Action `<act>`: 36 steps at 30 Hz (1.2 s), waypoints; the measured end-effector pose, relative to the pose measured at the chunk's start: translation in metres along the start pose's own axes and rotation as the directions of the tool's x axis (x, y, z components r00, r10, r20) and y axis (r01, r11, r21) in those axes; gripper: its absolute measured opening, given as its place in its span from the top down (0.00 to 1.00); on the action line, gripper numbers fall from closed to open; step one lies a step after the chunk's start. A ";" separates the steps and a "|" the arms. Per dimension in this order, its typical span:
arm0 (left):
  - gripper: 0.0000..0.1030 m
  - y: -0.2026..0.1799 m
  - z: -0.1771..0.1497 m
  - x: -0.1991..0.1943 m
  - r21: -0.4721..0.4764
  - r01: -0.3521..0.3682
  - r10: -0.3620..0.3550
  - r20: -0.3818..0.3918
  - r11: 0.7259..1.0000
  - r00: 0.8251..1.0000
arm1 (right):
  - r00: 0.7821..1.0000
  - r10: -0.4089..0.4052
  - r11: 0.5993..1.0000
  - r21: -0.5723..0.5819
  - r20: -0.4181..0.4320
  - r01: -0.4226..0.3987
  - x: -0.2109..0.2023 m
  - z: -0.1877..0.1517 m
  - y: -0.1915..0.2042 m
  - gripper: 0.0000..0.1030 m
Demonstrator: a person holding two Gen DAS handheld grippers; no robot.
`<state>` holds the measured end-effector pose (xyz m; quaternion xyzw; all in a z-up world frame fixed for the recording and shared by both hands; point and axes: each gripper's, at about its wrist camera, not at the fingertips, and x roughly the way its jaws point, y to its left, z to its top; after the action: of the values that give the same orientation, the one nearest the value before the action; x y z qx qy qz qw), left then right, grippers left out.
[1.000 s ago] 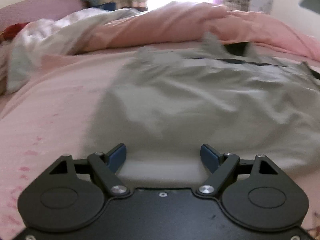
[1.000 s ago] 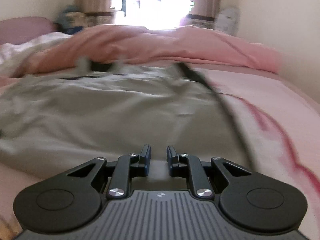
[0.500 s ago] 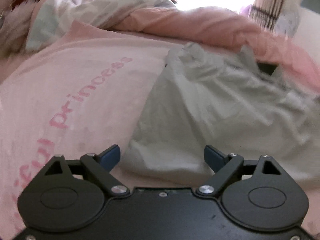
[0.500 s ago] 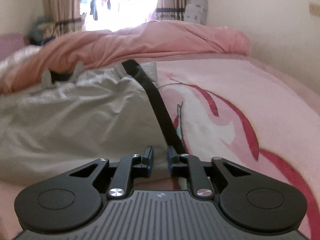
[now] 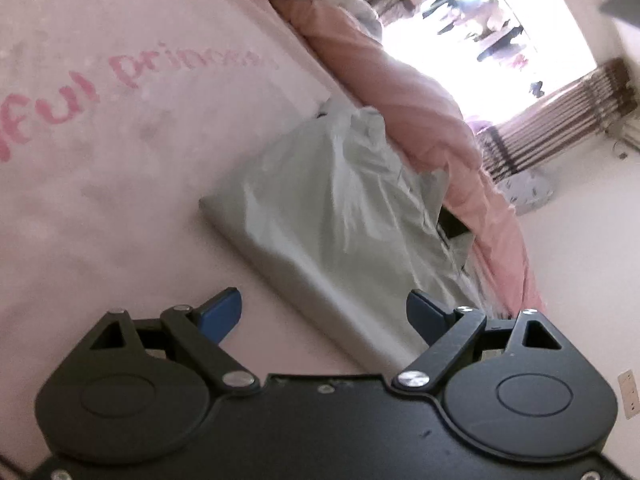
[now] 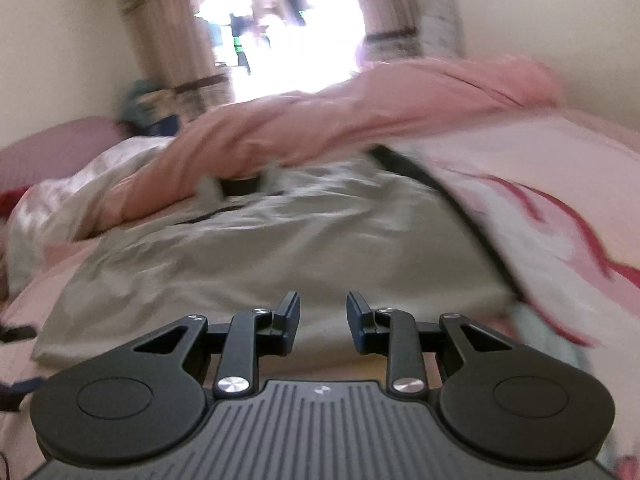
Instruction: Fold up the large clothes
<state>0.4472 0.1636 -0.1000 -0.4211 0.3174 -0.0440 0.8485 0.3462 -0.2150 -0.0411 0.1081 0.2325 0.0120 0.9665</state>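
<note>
A pale grey-green garment (image 5: 340, 220) with a black side stripe (image 6: 460, 204) lies spread on the pink bed; it also shows in the right wrist view (image 6: 280, 248). My left gripper (image 5: 324, 312) is open and empty, tilted, above the garment's near folded edge. My right gripper (image 6: 323, 316) is open a little and empty, just over the garment's near hem. The right wrist view is blurred.
A pink bedsheet (image 5: 100, 160) with pink lettering lies under the garment. A rumpled pink duvet (image 6: 320, 128) is piled along the far side, a white-grey blanket (image 6: 60, 200) at the left. A bright window with curtains (image 6: 280, 32) and a wall stand behind.
My right gripper has opened and let go of the garment's hem, and swung left over the garment. My left gripper has rolled sideways and stayed open. The garment lies flatter.
</note>
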 end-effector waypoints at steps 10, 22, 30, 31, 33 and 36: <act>0.13 0.001 0.016 0.021 0.006 0.034 -0.034 0.063 0.999 0.997 | 0.998 -0.046 0.982 -0.187 -0.038 0.038 0.063 -0.013 0.090 0.67; 0.12 -0.006 0.046 0.055 0.046 0.025 -0.028 0.072 0.999 0.997 | 0.996 -0.079 0.972 -0.225 -0.029 0.071 0.066 -0.031 0.096 0.67; 0.31 -0.014 0.053 0.062 0.089 -0.038 0.031 0.078 0.995 0.996 | 0.997 -0.076 0.970 -0.234 -0.034 0.066 0.066 -0.030 0.097 0.66; 0.34 -0.013 0.053 0.061 0.091 -0.047 0.040 0.079 0.995 0.996 | 0.996 -0.078 0.969 -0.240 -0.044 0.066 0.065 -0.025 0.099 0.66; 0.39 -0.010 0.053 0.060 0.087 -0.042 0.035 0.078 0.995 0.996 | 0.997 -0.064 0.977 -0.204 -0.036 0.056 0.063 -0.013 0.099 0.67; 0.39 -0.006 0.054 0.059 0.077 -0.024 0.018 0.076 0.997 0.997 | 0.997 -0.061 0.981 -0.181 0.042 0.068 0.069 0.011 0.104 0.67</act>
<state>0.5261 0.1763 -0.1011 -0.3856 0.2876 -0.0313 0.8761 0.4156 -0.1105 -0.0400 0.0117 0.2164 0.0000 0.9762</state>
